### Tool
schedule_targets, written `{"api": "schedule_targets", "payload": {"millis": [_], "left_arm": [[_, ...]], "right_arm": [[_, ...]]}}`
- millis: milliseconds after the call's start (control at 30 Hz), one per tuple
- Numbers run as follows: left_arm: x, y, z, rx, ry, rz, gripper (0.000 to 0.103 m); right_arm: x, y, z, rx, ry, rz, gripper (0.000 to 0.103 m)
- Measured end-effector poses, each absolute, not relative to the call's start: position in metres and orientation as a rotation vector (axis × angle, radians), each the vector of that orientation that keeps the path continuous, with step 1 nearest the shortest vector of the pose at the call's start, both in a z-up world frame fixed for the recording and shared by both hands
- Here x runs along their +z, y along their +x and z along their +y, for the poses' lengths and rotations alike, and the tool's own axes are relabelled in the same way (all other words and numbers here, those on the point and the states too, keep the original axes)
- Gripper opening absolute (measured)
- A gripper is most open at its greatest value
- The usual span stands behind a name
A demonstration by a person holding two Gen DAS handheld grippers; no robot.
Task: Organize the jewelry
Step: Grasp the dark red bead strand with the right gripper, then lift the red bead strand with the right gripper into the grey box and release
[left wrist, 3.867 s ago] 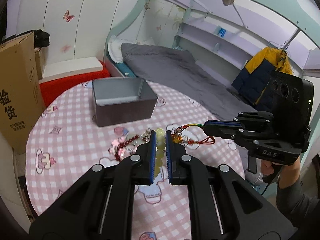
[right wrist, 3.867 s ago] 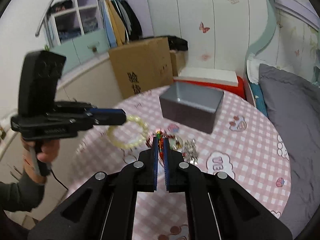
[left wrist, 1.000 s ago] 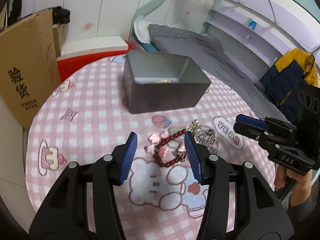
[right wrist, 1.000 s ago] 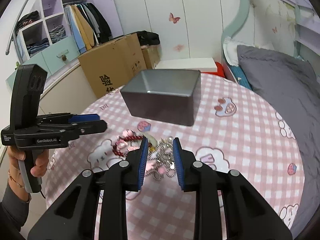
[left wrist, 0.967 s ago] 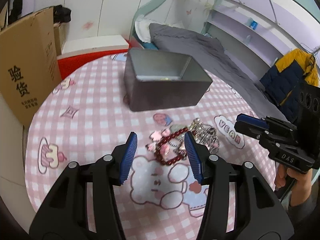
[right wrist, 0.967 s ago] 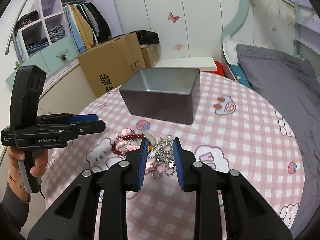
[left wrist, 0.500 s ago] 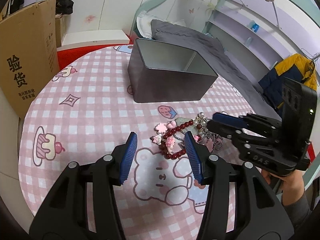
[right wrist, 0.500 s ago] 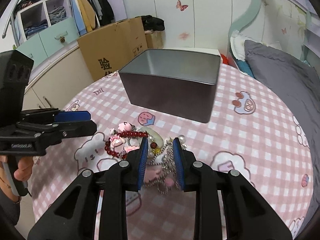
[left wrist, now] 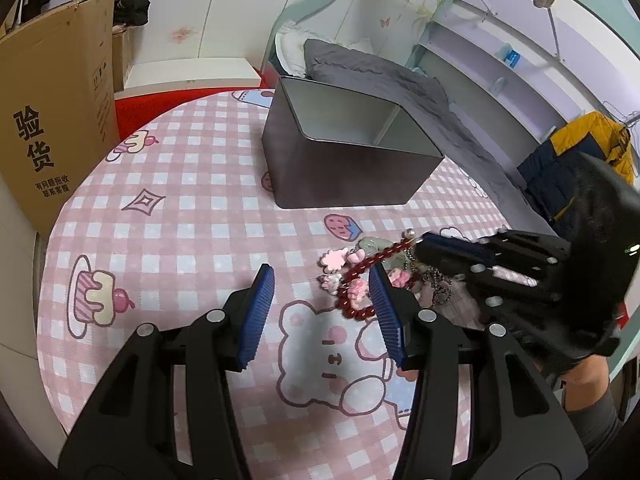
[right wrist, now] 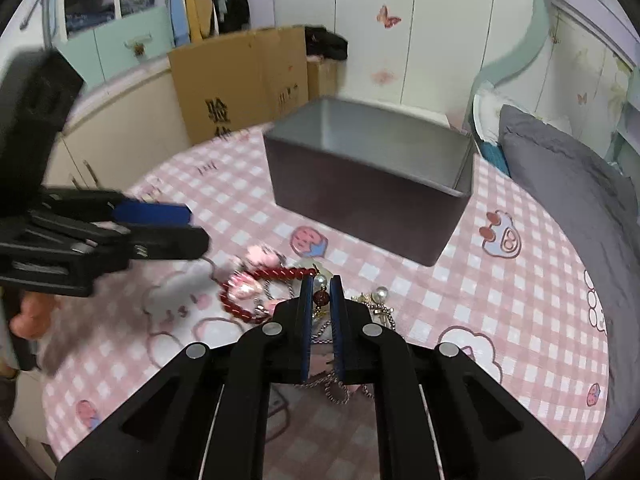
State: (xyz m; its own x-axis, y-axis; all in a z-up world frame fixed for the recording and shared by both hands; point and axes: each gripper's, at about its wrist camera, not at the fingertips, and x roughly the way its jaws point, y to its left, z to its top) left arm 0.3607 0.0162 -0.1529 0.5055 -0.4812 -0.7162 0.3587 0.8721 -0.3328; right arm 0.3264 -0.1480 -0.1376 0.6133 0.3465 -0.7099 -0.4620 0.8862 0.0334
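Observation:
A red bead bracelet (left wrist: 362, 270) with pink charms lies in a small jewelry pile on the pink checked table (left wrist: 180, 208), in front of an open grey metal box (left wrist: 344, 152). My right gripper (right wrist: 321, 294) is shut on a red bead of the bracelet (right wrist: 276, 274); in the left wrist view it (left wrist: 418, 246) pulls the strand taut. My left gripper (left wrist: 320, 304) is open and empty, just above the table, left of the pile. Silver chains and pearls (right wrist: 378, 296) lie under the right gripper. The box (right wrist: 370, 178) stands behind the pile.
A cardboard box (left wrist: 52, 136) stands beyond the table's left edge. A bed with grey bedding (left wrist: 384, 76) lies behind the table. The left gripper shows at the left of the right wrist view (right wrist: 160, 224).
My right gripper has dropped onto the pile and shut on the red bracelet. My left gripper has stayed open and moved closer to the pile.

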Motion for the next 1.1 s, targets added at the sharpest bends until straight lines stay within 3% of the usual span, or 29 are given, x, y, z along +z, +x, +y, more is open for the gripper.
{"api": "schedule_targets", "payload": {"millis": [400, 900, 1000, 1067, 1100], "left_arm": [[-0.151, 0.354, 0.001, -0.536, -0.119, 0.906, 0.049], [-0.174, 0.367, -0.041, -0.519, -0.064, 1.013, 0.048], [-0.174, 0.371, -0.041, -0.497, -0.063, 1.023, 0.036], [-0.175, 0.372, -0.040, -0.511, -0.078, 1.040, 0.019], [-0.175, 0.372, -0.041, -0.524, -0.090, 1.048, 0.016]], "right_arm": [[-0.091, 0.304, -0.180, 0.489, -0.033, 0.691, 0.007], [-0.092, 0.297, -0.203, 0.484, 0.014, 0.695, 0.007], [-0.091, 0.297, -0.204, 0.494, 0.018, 0.696, 0.007], [-0.090, 0.297, -0.204, 0.494, 0.020, 0.693, 0.007], [-0.090, 0.298, -0.205, 0.497, 0.024, 0.693, 0.007]]}}
